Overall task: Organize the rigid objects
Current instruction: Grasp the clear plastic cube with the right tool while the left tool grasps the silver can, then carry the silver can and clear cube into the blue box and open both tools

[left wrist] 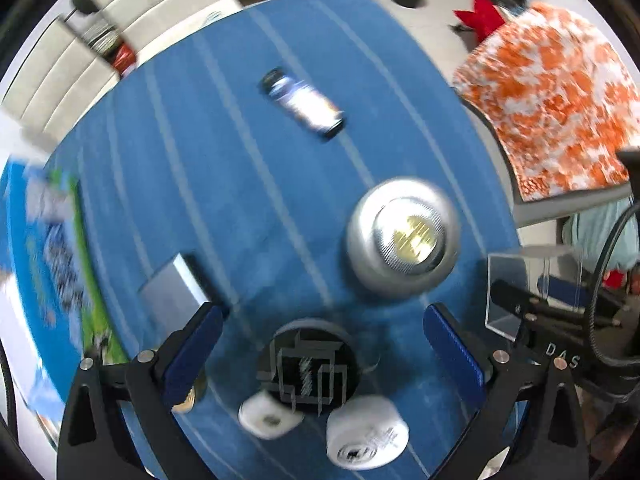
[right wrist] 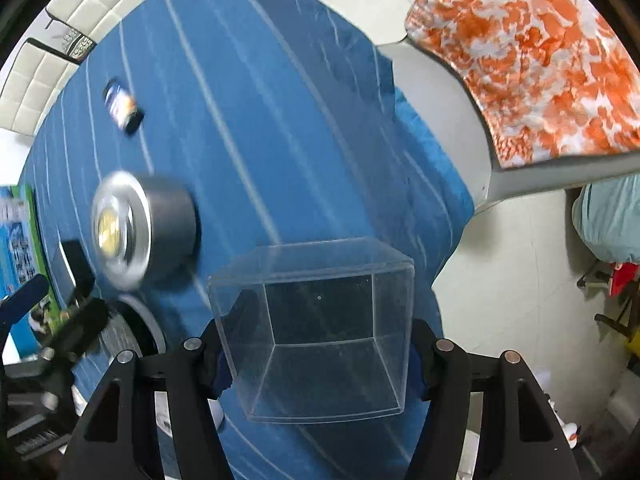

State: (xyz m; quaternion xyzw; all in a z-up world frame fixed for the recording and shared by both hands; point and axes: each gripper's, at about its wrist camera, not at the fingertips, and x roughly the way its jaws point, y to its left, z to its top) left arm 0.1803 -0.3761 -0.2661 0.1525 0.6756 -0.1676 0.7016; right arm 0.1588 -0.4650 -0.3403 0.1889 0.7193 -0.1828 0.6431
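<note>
A blue striped cloth covers the table. On it lie a small dark-capped bottle, a silver round push light, a flat grey box, a black patterned disc and two white rolls. My left gripper is open, its blue pads either side of the black disc and above it. My right gripper is shut on a clear plastic box, held over the cloth's near right part. The push light and bottle lie to its left.
An orange-and-white patterned cloth covers a grey seat at the right. A blue-green carton lies at the table's left edge. A white padded sofa stands behind. Tiled floor lies beyond the right table edge.
</note>
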